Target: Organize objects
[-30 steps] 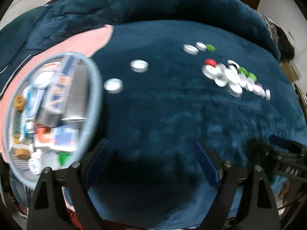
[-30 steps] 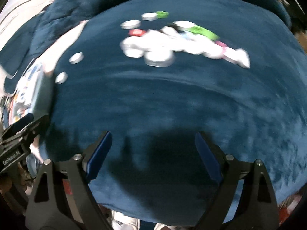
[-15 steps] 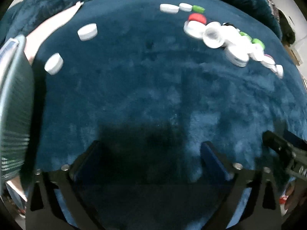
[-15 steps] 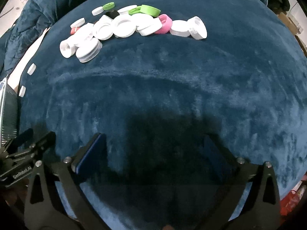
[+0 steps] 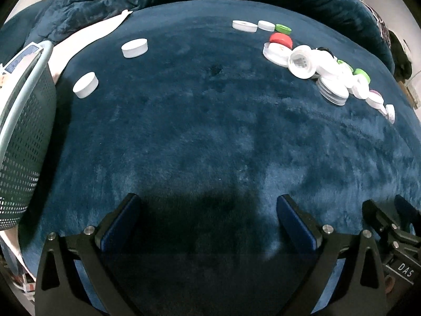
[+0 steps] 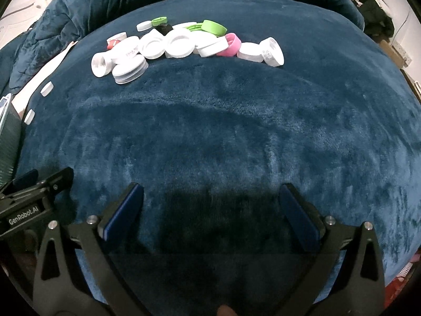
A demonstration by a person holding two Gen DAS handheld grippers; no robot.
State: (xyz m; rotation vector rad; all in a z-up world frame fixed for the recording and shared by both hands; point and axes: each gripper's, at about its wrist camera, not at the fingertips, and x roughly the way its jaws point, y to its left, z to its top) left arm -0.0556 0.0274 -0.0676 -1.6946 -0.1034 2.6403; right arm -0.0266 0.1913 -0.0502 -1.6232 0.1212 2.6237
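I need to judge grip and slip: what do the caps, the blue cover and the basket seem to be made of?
Caps: likely hard moulded plastic, smooth, some with ribbed rims. Blue cover: plush fleece-like fabric, with a brushed nap. Basket: probably plastic, matte, its wall perforated in rows.

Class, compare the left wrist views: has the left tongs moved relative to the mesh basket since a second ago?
Yes. The left tongs have shifted right, away from the mesh basket, which now sits at the left edge.
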